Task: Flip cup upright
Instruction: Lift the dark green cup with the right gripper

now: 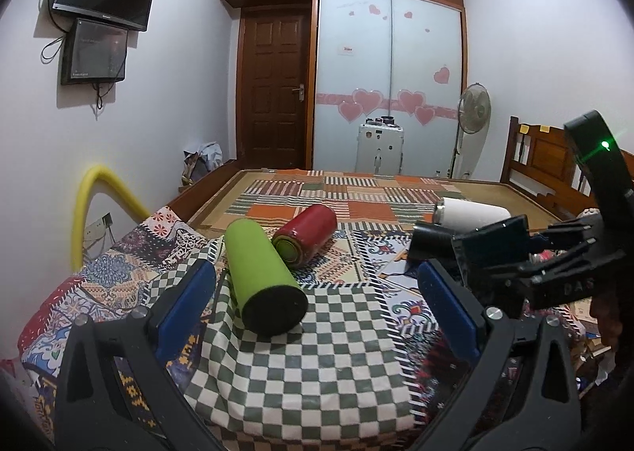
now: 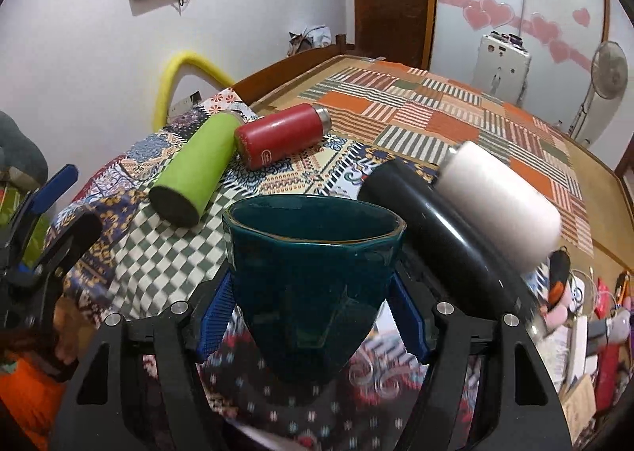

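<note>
Now, cup: the dark teal cup point(image 2: 313, 284) is sitting low in the centre of the right wrist view, mouth facing up, off the quilt.
Grip: the right gripper point(image 2: 313, 316) is clamping its blue pads on the cup's sides.
Progress: the flip is looking done; setting it down and letting go is what's left.
Other hand: the left gripper point(image 1: 317, 312) is hanging wide apart, holding nothing.
Neighbours: green bottle point(image 2: 194, 166), red bottle point(image 2: 277, 134), black bottle point(image 2: 440, 233) and white bottle point(image 2: 499, 201) are lying on the quilt point(image 2: 166, 265).

Left claw point(image 1: 317, 292) open, green bottle point(image 1: 263, 276) lying between
</note>
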`<action>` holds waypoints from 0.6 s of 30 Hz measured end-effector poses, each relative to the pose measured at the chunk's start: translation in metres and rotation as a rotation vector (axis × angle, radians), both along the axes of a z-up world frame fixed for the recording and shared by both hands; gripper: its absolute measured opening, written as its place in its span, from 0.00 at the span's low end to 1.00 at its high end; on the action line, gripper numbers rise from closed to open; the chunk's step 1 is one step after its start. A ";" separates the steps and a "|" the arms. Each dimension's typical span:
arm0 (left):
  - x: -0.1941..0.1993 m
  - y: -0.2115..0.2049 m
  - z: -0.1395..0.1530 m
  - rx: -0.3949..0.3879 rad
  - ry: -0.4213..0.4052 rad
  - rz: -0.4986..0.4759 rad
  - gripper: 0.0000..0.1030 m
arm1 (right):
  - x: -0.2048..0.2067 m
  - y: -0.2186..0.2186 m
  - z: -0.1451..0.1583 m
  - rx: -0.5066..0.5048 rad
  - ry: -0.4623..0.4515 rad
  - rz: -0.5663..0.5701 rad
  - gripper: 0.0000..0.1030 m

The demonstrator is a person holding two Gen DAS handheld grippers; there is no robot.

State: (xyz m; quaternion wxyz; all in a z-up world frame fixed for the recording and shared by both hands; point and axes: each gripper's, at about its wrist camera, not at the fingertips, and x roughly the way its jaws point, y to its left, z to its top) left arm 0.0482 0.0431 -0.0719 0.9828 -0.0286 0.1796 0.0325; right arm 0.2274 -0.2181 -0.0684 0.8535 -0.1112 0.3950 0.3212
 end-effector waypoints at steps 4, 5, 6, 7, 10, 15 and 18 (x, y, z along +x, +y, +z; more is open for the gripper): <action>-0.007 -0.005 -0.001 0.001 0.017 -0.006 1.00 | -0.010 0.000 -0.010 -0.011 0.015 0.009 0.66; -0.009 -0.006 -0.001 0.001 0.020 -0.007 1.00 | -0.014 -0.002 -0.012 -0.013 0.018 0.010 0.66; -0.011 -0.006 -0.002 -0.001 0.023 -0.007 1.00 | -0.015 -0.001 -0.017 -0.015 0.028 0.010 0.66; -0.012 -0.007 -0.003 -0.004 0.027 -0.008 1.00 | -0.016 0.000 -0.020 -0.014 0.038 0.011 0.66; -0.015 -0.008 -0.006 -0.006 0.040 -0.015 1.00 | -0.018 0.002 -0.033 -0.004 0.071 0.011 0.66; -0.015 -0.008 -0.010 0.005 0.050 -0.021 1.00 | -0.015 0.012 -0.042 -0.003 0.087 0.023 0.66; -0.012 -0.005 -0.012 -0.004 0.053 -0.023 1.00 | -0.008 0.016 -0.044 0.004 0.097 0.023 0.66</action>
